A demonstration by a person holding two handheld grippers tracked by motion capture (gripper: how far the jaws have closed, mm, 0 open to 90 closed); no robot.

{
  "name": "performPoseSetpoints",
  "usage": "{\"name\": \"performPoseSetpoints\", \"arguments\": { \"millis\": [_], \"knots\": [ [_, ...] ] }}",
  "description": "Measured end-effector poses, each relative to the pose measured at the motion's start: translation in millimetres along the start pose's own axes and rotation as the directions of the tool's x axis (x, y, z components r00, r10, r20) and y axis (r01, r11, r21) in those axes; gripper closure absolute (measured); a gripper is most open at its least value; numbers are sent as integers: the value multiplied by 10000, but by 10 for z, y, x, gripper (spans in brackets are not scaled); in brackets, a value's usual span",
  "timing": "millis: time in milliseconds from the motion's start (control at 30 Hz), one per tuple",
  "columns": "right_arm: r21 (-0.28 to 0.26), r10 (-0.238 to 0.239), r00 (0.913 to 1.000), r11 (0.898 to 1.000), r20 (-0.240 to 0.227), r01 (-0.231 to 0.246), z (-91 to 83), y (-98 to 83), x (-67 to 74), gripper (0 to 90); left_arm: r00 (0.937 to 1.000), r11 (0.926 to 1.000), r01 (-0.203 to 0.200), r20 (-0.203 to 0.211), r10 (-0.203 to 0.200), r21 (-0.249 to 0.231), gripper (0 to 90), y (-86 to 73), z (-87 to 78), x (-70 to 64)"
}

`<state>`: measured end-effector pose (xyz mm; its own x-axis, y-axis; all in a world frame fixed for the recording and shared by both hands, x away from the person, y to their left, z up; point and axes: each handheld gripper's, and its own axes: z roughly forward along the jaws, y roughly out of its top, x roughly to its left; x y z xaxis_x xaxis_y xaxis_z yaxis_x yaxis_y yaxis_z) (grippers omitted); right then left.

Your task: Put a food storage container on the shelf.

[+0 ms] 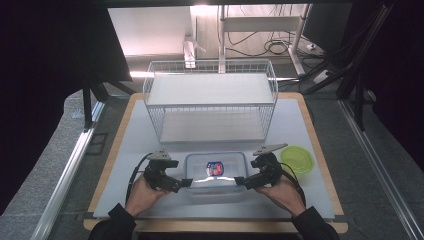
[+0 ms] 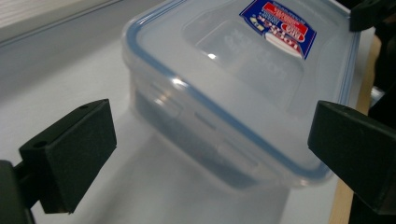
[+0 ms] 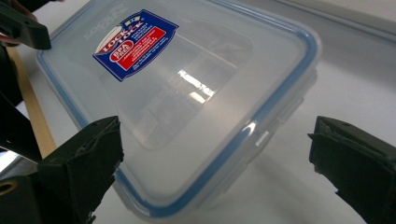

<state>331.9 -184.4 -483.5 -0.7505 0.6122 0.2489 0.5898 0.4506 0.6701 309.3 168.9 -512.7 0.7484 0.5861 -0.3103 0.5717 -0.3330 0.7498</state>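
Approaching from both ends: left hand-held gripper [image 1: 187, 183] and right hand-held gripper [image 1: 240, 181] flank the lidded clear food container [image 1: 216, 172] on the desk [image 1: 300, 195], jaws wide, gripping nothing. Grasp and lift apparently pending; wire rack [image 1: 210, 102] behind.

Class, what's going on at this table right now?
A person holds a gripper in each hand, one at either end of a clear lidded container. The left gripper and right gripper both have their fingers open, not yet clamped on it. A green lid lies to the right; a wire basket stands behind.
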Motion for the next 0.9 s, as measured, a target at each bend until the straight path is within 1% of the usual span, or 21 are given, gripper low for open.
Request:
{"name": "performPoseSetpoints", "arguments": {
  "millis": [67,100,167,200,233,267,300,367,400,467,533,633,700,733,800,867,900],
  "knots": [
    [107,82,9999,9999,-139,-81,45,11,-9,31,9995,9999,83,314,-85,77,3,31,56,29],
    [109,184,9994,9998,-292,-181,68,18,-13,32,9989,9999,127,455,-130,78,0,45,86,43],
    [164,364,9979,9992,-533,-356,111,37,-22,29,9961,9996,222,851,-235,164,0,68,145,61],
    [209,465,9973,9988,-569,-453,127,49,-32,26,9950,9993,321,935,-339,200,0,77,171,58],
    [251,571,9964,9981,-634,-556,141,58,-47,24,9946,9988,454,930,-471,207,0,86,180,65],
    [243,689,9950,9974,-718,-673,152,63,-65,26,9939,9986,467,985,-489,248,0,87,180,74],
    [268,807,9933,9965,-830,-787,163,66,-83,28,9929,9983,502,1061,-532,304,0,83,181,83],
    [409,1097,9875,9936,-1130,-1057,188,63,-105,30,9893,9963,745,1222,-793,434,0,70,187,90],
    [406,1140,9868,9931,-1149,-1100,192,62,-109,32,9885,9957,779,1263,-837,504,0,65,186,85],
    [428,1125,9876,9932,-1097,-1084,176,63,-100,50,9899,9957,663,1210,-738,646,0,61,171,46],
    [481,1195,9867,9922,-1102,-1148,154,54,-93,72,9935,9962,498,988,-567,708,0,61,146,-16],
    [454,1047,9887,9939,-1072,-1003,101,27,-65,112,9962,9964,340,770,-400,774,32,45,96,-94],
    [441,897,9903,9954,-1058,-855,56,1,-39,147,9968,9968,232,740,-289,771,78,29,47,-122],
    [419,826,9910,9960,-1052,-786,33,-17,-24,163,9967,9970,248,753,-304,739,105,15,20,-135],
    [367,695,9921,9971,-1042,-660,-13,-59,11,198,9966,9978,158,801,-209,646,165,-20,-24,-155],
    [361,568,9934,9979,-993,-534,-53,-95,44,229,9973,9983,74,730,-117,585,204,-46,-56,-190],
    [367,553,9937,9980,-971,-520,-72,-108,61,244,9977,9986,94,673,-129,512,223,-57,-73,-211]
  ]
}}
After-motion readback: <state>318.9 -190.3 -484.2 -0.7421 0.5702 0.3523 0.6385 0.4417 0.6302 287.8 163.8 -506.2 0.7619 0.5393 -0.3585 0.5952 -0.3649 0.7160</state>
